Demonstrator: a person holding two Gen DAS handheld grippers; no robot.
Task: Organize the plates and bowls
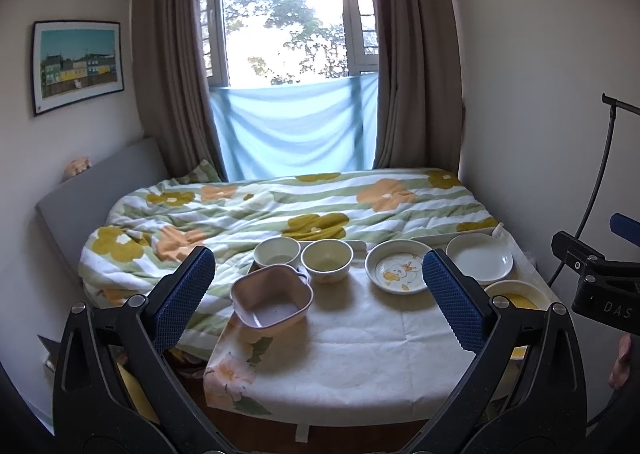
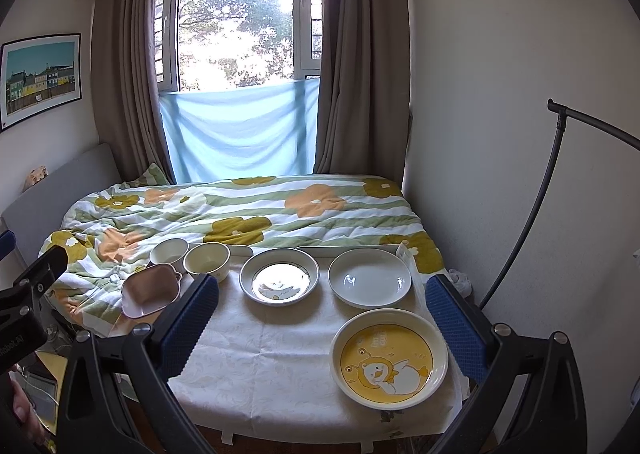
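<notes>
**Six dishes laid out singly; sorting not begun**

We hold the left gripper [image 1: 318,290] and right gripper [image 2: 322,312] spread, empty, above the table [image 2: 280,374]. Nearest: yellow duck plate [image 2: 388,364], clear only from the right wrist. Beyond: pink bowl [image 1: 272,300], duck-print plate [image 1: 398,268], white plate [image 2: 370,278], two cream bowls [image 1: 327,260]. Nothing is stacked.

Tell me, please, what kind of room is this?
Most likely a bedroom at home. A bed with a flowered quilt stands under a curtained window, and a framed picture hangs on the wall. The table with dishes stands beside the bed.
</notes>
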